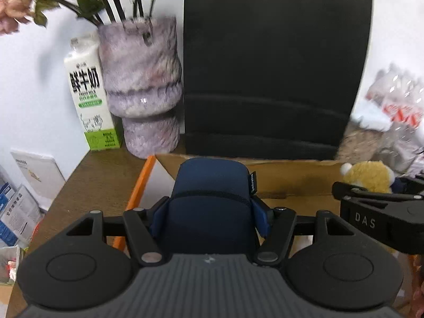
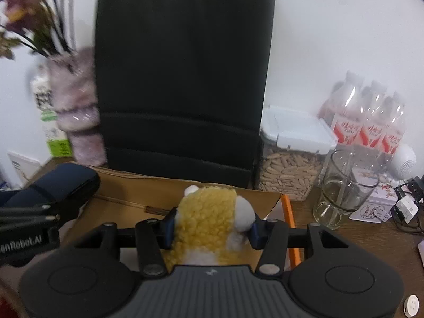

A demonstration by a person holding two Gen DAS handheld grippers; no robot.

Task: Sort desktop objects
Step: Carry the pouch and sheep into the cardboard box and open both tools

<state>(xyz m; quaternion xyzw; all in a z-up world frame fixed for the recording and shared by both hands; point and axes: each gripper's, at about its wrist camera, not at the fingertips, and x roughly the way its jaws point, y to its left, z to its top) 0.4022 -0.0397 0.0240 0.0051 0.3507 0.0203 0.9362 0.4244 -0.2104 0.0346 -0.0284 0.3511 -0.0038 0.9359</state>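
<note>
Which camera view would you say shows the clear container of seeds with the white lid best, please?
The right wrist view: the seed container stands sharp and whole beside the black bag. The left wrist view shows only a blurred corner of it behind the bag.

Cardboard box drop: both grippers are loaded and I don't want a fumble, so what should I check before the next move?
1. Left gripper clamped on navy pouch: ok.
2. Right gripper clamped on yellow plush toy: ok.
3. Cardboard box open beneath both items: ok.
4. The grippers are apart from each other: ok, though close.
5. Glass mug outside the right gripper's path: cannot tell.
6. Free room on the box floor: cannot tell, mostly hidden.
</note>
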